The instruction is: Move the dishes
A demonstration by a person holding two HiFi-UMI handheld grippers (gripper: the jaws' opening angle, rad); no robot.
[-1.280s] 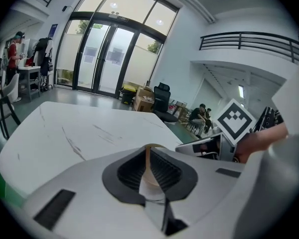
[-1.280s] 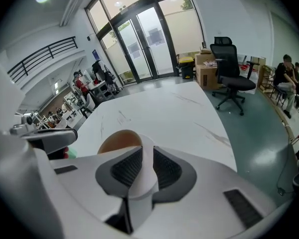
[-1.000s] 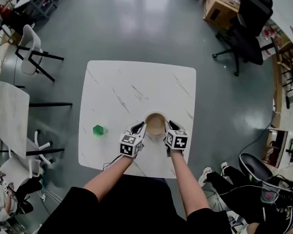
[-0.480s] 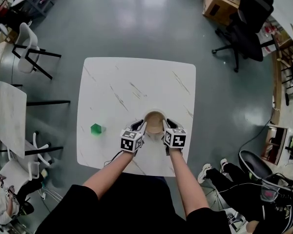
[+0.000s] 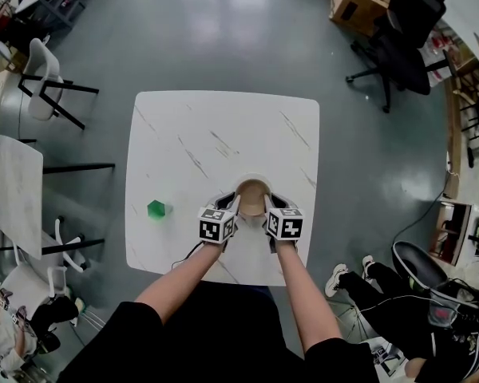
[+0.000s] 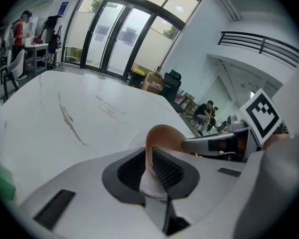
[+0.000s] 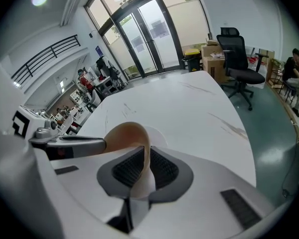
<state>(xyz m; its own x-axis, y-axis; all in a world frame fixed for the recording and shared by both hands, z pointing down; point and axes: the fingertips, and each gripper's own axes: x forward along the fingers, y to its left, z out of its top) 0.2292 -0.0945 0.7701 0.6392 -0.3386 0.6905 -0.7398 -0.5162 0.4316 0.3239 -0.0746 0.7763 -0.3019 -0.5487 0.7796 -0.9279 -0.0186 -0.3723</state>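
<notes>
A small green block (image 5: 157,209) sits toward the left side of the white marble table (image 5: 223,134), well apart from everything else. Further right, near the table's front edge, the person's left gripper (image 5: 230,206) reaches in to the left side of a bowl (image 5: 253,196), tan inside and white outside. In the left gripper view its ribbed fingers (image 6: 168,169) are narrow, pressed on either side of the bowl's thin rim (image 6: 164,136). The bowl lies between the two grippers, low at the table; I cannot tell whether its base touches the top. On the bowl's right side, the right gripper (image 5: 272,207) has just been closing its fingers (image 7: 127,169), and they now pinch the opposite rim (image 7: 127,133) between them. Both grippers slant downward. Off to the far right, a black office chair (image 5: 399,46) stands on the grey floor.
</notes>
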